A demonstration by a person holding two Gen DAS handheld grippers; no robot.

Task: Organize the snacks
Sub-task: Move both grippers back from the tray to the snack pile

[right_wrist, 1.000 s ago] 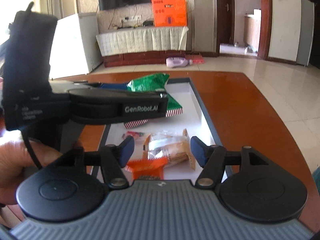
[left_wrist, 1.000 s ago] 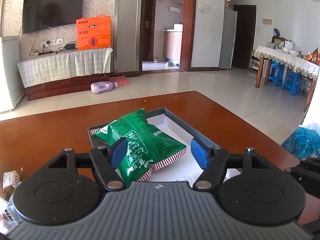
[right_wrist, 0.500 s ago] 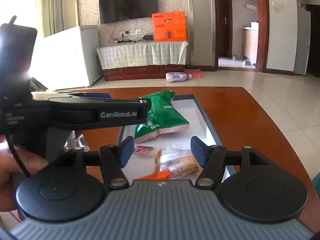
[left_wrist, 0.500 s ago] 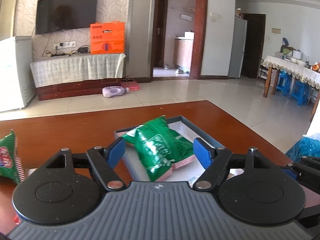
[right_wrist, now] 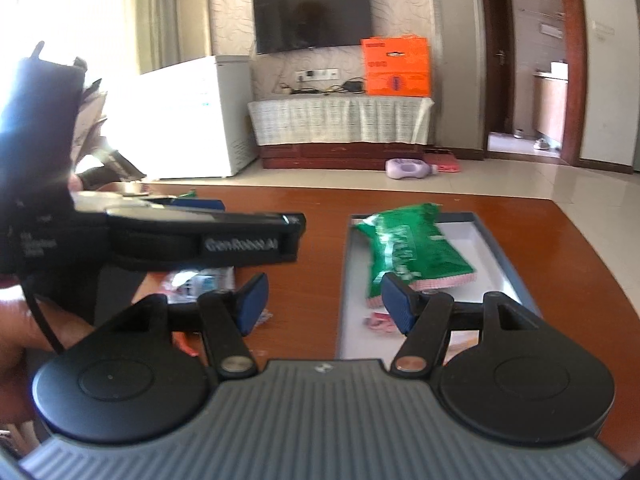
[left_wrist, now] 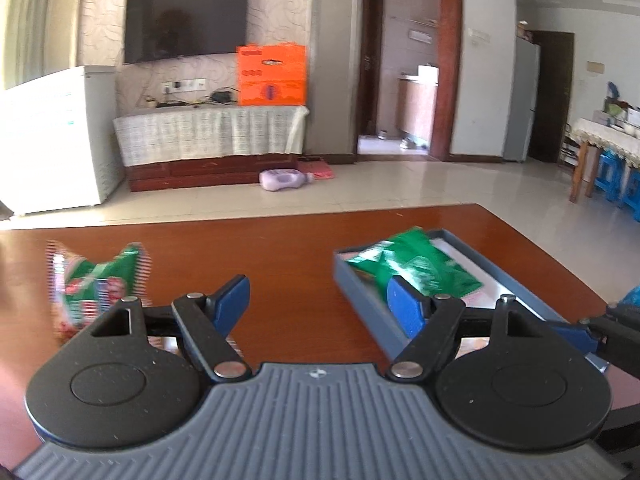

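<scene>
Left gripper [left_wrist: 318, 300], jaws wide and empty — the crinkly green-and-red snack packet [left_wrist: 100, 280] lies just left, toward the brown wooden table's [left_wrist: 288, 248] left edge; right gripper [right_wrist: 324, 300] gapes empty too.

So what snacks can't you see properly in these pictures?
- Left wrist view: the green and red packet on the table is smeared by motion blur; its label cannot be read.
- Right wrist view: the small snacks at the near end of the tray sit behind the right gripper.
- Right wrist view: the wrappers on the table are partly hidden by the left gripper's body.
</scene>
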